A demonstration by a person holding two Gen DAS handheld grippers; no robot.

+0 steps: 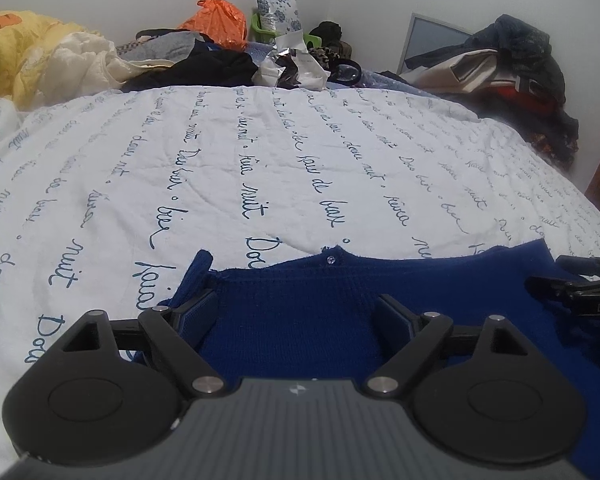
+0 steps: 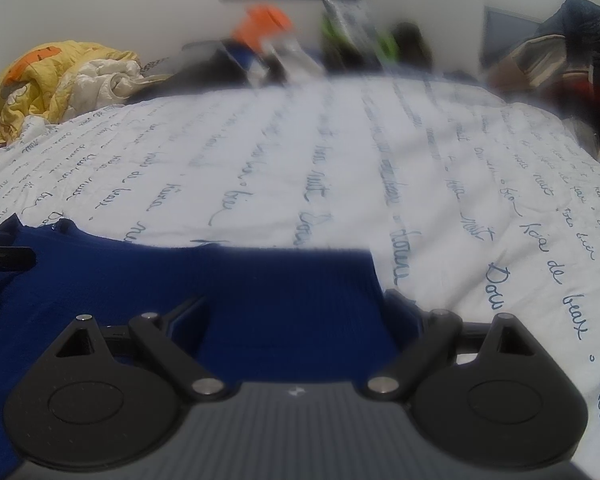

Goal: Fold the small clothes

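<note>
Two grippers over one dark blue sweater, which lies flat on a white bedspread printed with blue handwriting, at the near edge of both views. Left gripper: jaws wide open, nothing gripped, fingers sit on or just above the knit; its left finger is at the sweater's left edge beside a raised fold of fabric, right finger over the middle of the knit. Small shiny button at the sweater's far edge. Right gripper: jaws also wide open, empty, straddling a ribbed part of the sweater near its right edge; contact with fabric can't be confirmed. Right-wrist view is motion-blurred in the far half. Each gripper's black tip shows at the side edge of the other's view. Far side of bed: yellow quilt, orange bag, pile of dark clothes against the white wall
</note>
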